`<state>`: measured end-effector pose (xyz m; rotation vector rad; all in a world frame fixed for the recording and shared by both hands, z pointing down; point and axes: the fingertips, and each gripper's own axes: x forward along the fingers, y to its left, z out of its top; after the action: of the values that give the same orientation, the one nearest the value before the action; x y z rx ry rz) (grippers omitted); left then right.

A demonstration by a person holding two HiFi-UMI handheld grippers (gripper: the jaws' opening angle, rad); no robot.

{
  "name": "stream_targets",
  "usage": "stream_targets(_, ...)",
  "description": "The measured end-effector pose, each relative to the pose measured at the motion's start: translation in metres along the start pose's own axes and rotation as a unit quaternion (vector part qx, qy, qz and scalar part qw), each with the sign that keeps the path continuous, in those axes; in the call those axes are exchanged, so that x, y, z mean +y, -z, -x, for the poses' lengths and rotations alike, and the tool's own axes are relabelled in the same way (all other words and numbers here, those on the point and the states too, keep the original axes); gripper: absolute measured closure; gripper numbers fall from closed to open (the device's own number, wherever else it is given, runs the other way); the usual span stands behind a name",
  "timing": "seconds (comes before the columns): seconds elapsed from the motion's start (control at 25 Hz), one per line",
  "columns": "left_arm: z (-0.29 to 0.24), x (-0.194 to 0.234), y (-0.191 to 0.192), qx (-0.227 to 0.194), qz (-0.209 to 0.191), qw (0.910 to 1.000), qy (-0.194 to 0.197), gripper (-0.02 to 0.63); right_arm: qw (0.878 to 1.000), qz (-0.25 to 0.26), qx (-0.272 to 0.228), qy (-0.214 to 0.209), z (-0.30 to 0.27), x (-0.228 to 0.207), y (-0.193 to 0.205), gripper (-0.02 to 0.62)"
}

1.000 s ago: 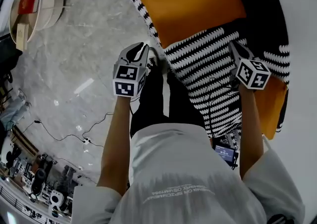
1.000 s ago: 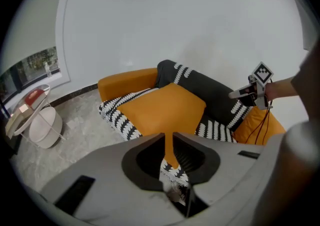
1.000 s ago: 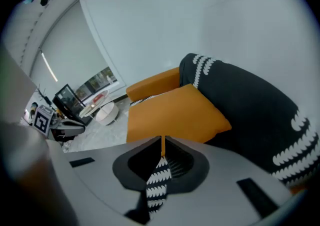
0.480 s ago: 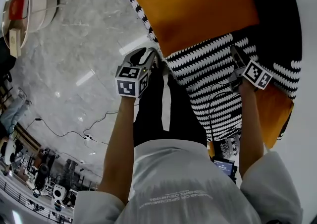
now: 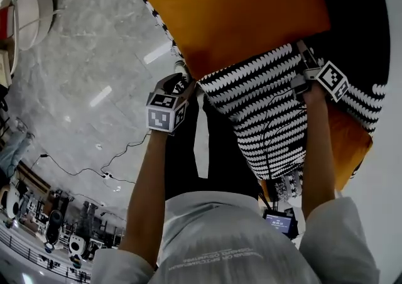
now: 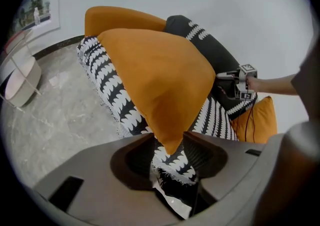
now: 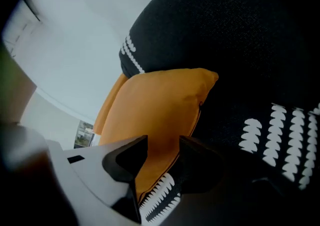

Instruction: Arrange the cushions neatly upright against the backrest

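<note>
A big orange cushion (image 5: 232,12) lies flat on a sofa draped with a black-and-white patterned throw (image 5: 264,107). My left gripper (image 5: 187,83) is at its near left corner. In the left gripper view that corner (image 6: 167,135) hangs between the jaws of the left gripper (image 6: 169,142), which have just been opening and stand wide. My right gripper (image 5: 303,50) is at the cushion's near right corner. In the right gripper view the cushion's edge (image 7: 155,105) runs between the jaws of the right gripper (image 7: 164,145), likewise just opened. A second orange cushion (image 5: 348,144) leans at the sofa's right end.
The black backrest (image 5: 352,12) rises behind the cushions. Another orange cushion (image 6: 120,17) sits behind the big one. A round white side table (image 5: 31,12) stands on the marble floor at the left, and a cable (image 5: 119,151) trails there. The person's legs stand against the sofa's front.
Both grippers have dropped toward the big cushion and reached its two near corners. Their jaws, nearly together before, now stand wide. The cushion looms larger in the head view.
</note>
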<state>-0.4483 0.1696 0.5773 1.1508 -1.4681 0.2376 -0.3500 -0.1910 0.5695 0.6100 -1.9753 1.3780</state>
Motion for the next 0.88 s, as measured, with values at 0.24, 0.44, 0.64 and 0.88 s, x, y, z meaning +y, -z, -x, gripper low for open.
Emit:
stream_targets(0.24, -0.019, -0.006, 0.012, 0.03, -0.019, 0.9992, 0.016, 0.399, 1.0, -0.005, -0.008, -0.014, -0.01, -0.005, -0.008, 0.408)
stream_targets(0.44, -0.041, -0.007, 0.023, 0.039, -0.009, 0.9991, 0.009, 0.394, 0.999, -0.043, -0.011, -0.014, -0.014, -0.015, 0.001, 0.411)
stream_targets(0.64, -0.04, -0.005, 0.013, 0.028, -0.002, 0.9996, 0.004, 0.447, 1.0, -0.003, 0.0, -0.001, -0.016, -0.003, -0.005, 0.478)
stream_targets(0.88, -0.023, -0.01, 0.006, 0.025, -0.013, 0.9994, 0.019, 0.559, 0.997, 0.06, 0.035, 0.032, -0.006, 0.015, -0.009, 0.526)
